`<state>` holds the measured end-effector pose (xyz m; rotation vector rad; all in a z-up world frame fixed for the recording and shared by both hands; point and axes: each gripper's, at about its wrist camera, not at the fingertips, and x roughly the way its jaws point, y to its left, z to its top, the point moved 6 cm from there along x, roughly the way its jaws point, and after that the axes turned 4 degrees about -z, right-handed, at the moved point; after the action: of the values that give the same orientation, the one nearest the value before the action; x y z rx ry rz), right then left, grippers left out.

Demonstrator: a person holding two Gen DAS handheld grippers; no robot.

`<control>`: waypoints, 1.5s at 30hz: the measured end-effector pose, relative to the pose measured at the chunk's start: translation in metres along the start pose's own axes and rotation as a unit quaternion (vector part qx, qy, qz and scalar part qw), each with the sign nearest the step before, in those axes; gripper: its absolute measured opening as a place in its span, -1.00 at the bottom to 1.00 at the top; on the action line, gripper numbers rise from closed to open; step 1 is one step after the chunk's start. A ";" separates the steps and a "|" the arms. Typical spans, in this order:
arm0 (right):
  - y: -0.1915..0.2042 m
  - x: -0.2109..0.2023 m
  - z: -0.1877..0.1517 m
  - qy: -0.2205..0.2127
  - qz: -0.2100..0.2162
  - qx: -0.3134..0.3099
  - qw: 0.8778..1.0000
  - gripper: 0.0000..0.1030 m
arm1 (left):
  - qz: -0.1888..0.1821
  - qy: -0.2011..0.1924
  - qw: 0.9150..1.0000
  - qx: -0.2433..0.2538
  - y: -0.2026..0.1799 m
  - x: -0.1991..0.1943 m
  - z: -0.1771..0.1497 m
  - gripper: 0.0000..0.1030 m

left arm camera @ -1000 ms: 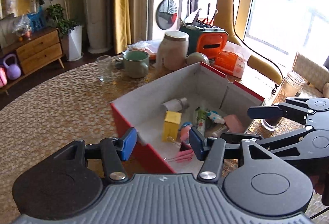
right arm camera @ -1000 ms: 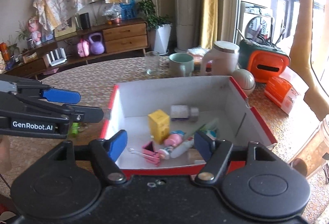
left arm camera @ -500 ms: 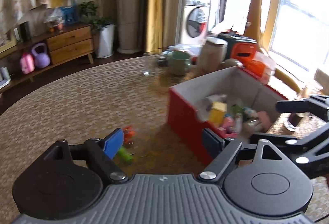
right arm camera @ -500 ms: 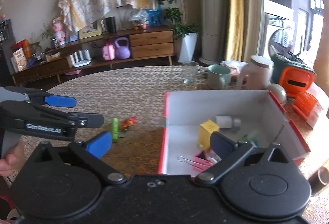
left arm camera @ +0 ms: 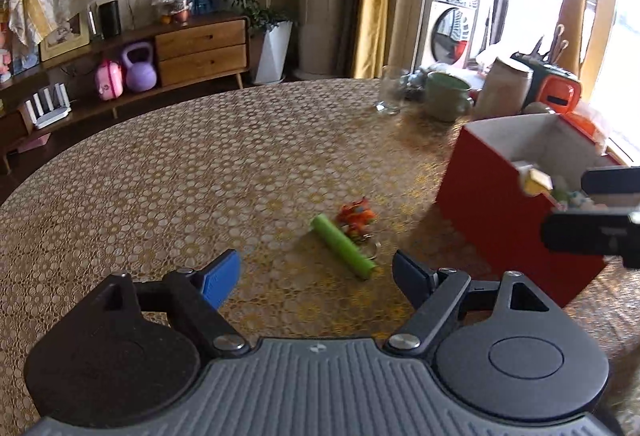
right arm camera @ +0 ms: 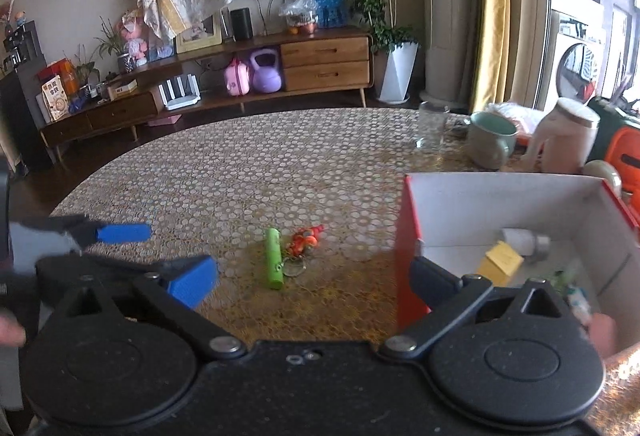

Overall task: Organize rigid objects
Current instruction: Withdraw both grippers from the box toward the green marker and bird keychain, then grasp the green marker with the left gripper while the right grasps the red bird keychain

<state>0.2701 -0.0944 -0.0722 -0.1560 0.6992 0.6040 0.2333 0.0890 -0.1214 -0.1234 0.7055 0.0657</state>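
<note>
Both tongs swung away from red box (left arm camera: pixel 504 211), jaws just widened, empty, green tube (left arm camera: pixel 343 246) ahead of left tongs (left arm camera: pixel 316 276)

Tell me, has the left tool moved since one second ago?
Yes. The left tool has swung away from the red box, which slid from centre to the right edge of its view, toward the green tube.

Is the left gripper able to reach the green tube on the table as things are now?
Probably yes. The left gripper is open and empty, and the green tube lies just ahead of it on bare table. Only the orange keychain touches the tube's far side; the red box stands apart.
</note>
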 end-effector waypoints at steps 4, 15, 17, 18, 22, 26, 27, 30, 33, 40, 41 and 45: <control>0.010 0.026 0.009 0.017 0.007 -0.003 1.000 0.99 | -0.004 0.002 1.000 -0.004 0.004 0.012 -0.005 0.62; 0.023 0.096 0.017 0.074 0.011 0.000 0.997 0.97 | -0.002 0.003 1.000 -0.018 0.000 0.050 -0.012 0.62; 0.023 0.107 0.018 0.085 0.008 0.007 0.996 0.95 | -0.002 0.002 1.000 -0.024 -0.001 0.056 -0.014 0.62; 0.023 0.113 0.020 0.091 0.008 0.012 0.996 0.94 | 0.001 0.002 1.000 -0.026 -0.002 0.058 -0.015 0.62; 0.015 0.138 0.020 0.118 -0.004 0.026 0.993 0.88 | -0.002 0.006 0.999 -0.033 -0.006 0.069 -0.017 0.62; 0.007 0.159 0.016 0.144 -0.010 0.044 0.989 0.76 | -0.002 0.006 0.999 -0.043 -0.010 0.081 -0.014 0.62; 0.005 0.163 0.015 0.149 -0.010 0.048 0.988 0.72 | 0.001 0.005 0.999 -0.043 -0.011 0.083 -0.013 0.62; 0.003 0.173 0.012 0.159 -0.017 0.049 0.986 0.63 | 0.006 0.008 0.999 -0.042 -0.013 0.093 -0.012 0.61; 0.001 0.182 0.009 0.165 -0.021 0.048 0.985 0.52 | 0.007 0.007 0.999 -0.045 -0.014 0.099 -0.012 0.61; -0.001 0.200 0.006 0.170 -0.022 0.043 0.984 0.37 | 0.009 0.012 0.999 -0.048 -0.018 0.110 -0.012 0.14; -0.001 0.202 0.006 0.169 -0.023 0.041 0.985 0.36 | 0.009 0.014 0.999 -0.052 -0.017 0.111 -0.011 0.09; 0.002 0.205 0.005 0.164 -0.029 0.034 0.985 0.29 | 0.009 0.018 0.998 -0.056 -0.017 0.116 -0.011 -0.08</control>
<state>0.3954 0.0054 -0.2001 -0.2159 1.0297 0.5018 0.3157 0.0727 -0.2036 -0.2263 0.7386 0.1212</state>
